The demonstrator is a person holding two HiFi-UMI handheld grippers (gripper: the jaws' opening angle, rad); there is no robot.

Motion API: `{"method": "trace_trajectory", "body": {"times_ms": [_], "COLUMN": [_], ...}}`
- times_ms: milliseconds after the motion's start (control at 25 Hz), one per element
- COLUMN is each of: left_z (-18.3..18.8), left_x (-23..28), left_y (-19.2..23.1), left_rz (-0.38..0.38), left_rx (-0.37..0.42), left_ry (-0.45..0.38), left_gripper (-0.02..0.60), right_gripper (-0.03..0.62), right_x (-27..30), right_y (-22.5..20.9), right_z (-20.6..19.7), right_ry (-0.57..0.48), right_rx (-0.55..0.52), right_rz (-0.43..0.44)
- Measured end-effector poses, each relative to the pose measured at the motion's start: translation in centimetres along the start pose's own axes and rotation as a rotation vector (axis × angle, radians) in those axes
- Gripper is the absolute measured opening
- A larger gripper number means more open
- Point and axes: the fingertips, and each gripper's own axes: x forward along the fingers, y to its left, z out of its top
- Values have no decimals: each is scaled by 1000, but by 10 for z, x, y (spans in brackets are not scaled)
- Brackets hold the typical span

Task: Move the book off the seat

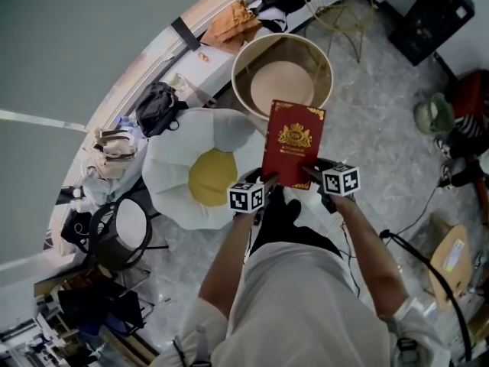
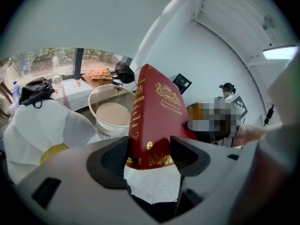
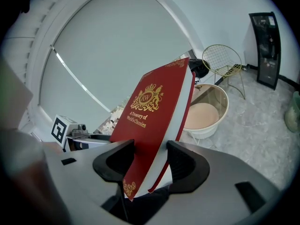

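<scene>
Jaws of left gripper (image 1: pixel 266 180) and right gripper (image 1: pixel 309 173) both pinching near edge of red book (image 1: pixel 293 142), held up mid-frame. Round tub seat (image 1: pixel 284 48) at 12 o'clock; white flower cushion (image 1: pixel 172 167) at 9. Underneath, grey marbled floor (image 1: pixel 374 128); curved window ledge (image 1: pixel 210 14) at 11.

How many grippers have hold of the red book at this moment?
2. The left gripper is shut on the book at its lower left corner, and the right gripper is shut on its lower right corner. Both grips show plainly; neither is hidden.
</scene>
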Motion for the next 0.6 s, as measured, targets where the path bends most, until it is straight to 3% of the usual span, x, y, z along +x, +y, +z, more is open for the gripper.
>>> {"method": "trace_trajectory", "body": {"times_ms": [280,600], "left_z": [21,55], "left_x": [37,91], "left_y": [14,58], "left_rz": [-14,-30], "left_rx": [4,-4], "left_ry": [11,50], "left_gripper": [276,276], "right_gripper": [239,238], "right_x": [20,72], "right_y": [-33,-77], "right_z": [19,54], "right_ry": [-20,-3], "right_rx": [28,37], "right_rz": [-3,-30]}}
